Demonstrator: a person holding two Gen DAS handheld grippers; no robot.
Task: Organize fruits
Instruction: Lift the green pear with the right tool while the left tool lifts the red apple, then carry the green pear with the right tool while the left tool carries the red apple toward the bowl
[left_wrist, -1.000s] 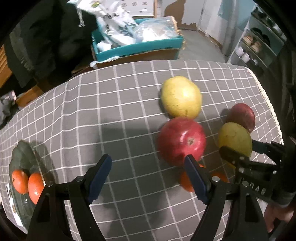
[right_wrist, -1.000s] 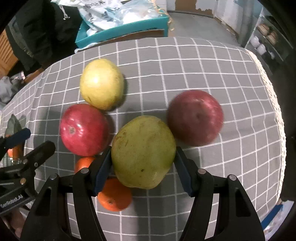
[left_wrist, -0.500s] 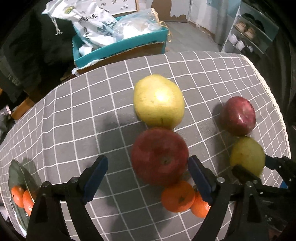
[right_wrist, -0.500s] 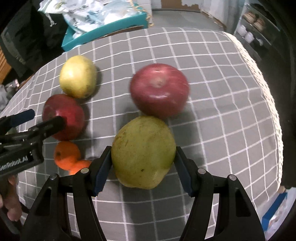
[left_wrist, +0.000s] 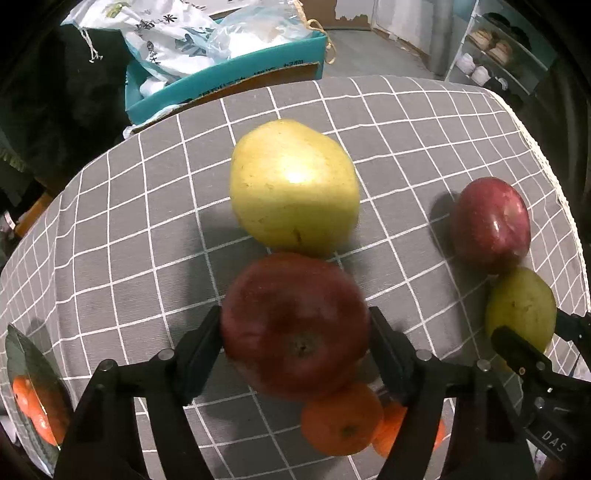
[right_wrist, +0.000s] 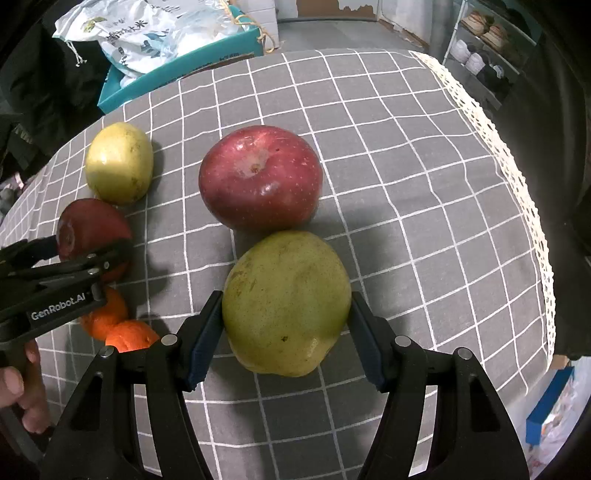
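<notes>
Left wrist view: left claw (left_wrist: 295, 328) closing onto red apple (left_wrist: 295, 325); right claw (right_wrist: 286, 325) grips green pear (right_wrist: 286, 302).

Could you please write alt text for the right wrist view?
The right tool grips a green pear on a grey checked cloth, a red apple just beyond it. At left, the left tool closes around another apple.

Open checked cloth (right_wrist: 424, 192) to the right of dark red apple (right_wrist: 260, 177), clear out to the lace edge. Left side crowded: yellow pear (right_wrist: 119, 162), oranges (right_wrist: 110, 314), left gripper (right_wrist: 92, 251). Far edge blocked by teal box (left_wrist: 221, 79).
</notes>
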